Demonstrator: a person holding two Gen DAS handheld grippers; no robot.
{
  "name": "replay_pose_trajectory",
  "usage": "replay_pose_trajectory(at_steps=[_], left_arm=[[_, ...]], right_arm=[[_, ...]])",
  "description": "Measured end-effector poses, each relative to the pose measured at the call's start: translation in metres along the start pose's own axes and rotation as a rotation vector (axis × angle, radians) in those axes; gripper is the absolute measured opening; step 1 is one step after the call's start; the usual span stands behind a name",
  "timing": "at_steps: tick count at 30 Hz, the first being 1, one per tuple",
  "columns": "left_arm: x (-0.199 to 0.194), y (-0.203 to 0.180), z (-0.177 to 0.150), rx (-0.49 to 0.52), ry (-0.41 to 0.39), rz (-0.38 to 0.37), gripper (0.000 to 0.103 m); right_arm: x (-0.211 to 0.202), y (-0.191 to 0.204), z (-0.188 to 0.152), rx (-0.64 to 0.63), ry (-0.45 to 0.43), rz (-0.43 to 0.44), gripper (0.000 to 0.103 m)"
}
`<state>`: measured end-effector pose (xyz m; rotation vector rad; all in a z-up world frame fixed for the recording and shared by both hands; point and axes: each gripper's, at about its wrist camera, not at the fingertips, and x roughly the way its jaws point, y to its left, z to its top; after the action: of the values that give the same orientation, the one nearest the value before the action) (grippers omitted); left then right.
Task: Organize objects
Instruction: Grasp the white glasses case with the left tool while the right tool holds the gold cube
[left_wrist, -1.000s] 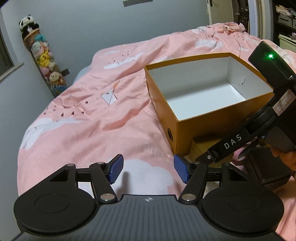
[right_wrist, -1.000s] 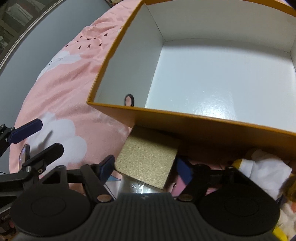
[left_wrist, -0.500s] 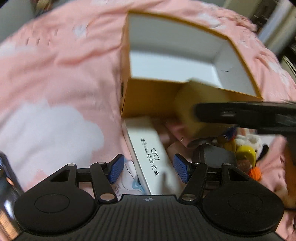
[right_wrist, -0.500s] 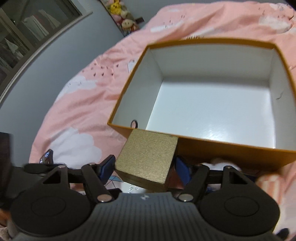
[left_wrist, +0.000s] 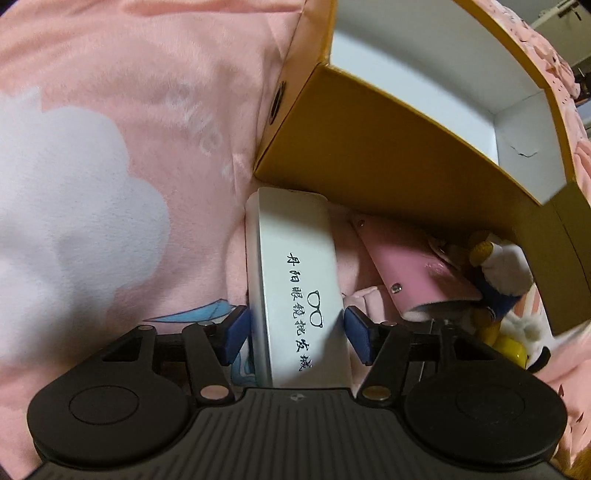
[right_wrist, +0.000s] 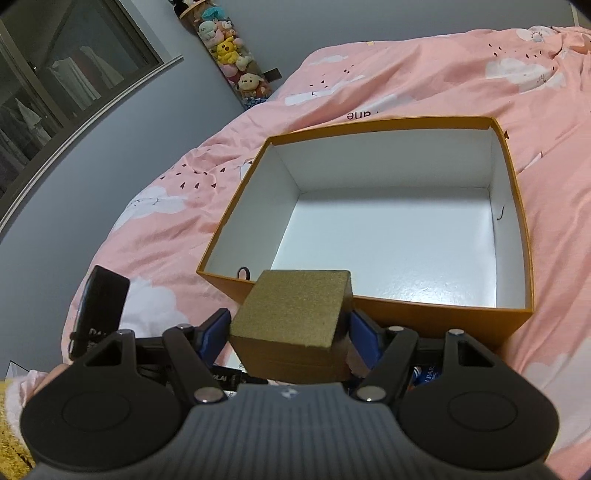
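I'm gripping the gold box (right_wrist: 291, 314) in my right claw (right_wrist: 290, 338), just short of the empty orange box (right_wrist: 513, 229); my left claw (left_wrist: 297, 328) is hanging open around the white glasses case (left_wrist: 295, 266); nothing's packed yet, pink case (left_wrist: 410, 266) and plush (left_wrist: 506, 273) waiting too.

The left gripper (left_wrist: 297, 334) is low over the pink bed cover (left_wrist: 110, 110). Its 2 blue pads (left_wrist: 236, 332) sit wide apart, 1 on each side of a long white glasses case (left_wrist: 295, 280). The pads look very close to the case, but it is hard to tell if they touch it. The case lies flat with black writing and a small glasses drawing on top. Its far end is just beside the orange box (left_wrist: 388, 158), which is white inside. A pink case (left_wrist: 406, 266) and a stuffed toy (left_wrist: 506, 273) lie to the right.
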<state>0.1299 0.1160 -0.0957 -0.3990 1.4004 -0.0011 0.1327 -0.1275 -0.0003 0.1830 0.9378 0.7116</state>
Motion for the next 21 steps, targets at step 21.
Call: replay_pose_trajectory(at_steps=[21], left_arm=[[-0.073,-0.001,-0.021,-0.048,-0.197,-0.070,0.065]], right_arm=[[-0.003,-0.012,-0.001,0.023,-0.009,0.021,0.070]])
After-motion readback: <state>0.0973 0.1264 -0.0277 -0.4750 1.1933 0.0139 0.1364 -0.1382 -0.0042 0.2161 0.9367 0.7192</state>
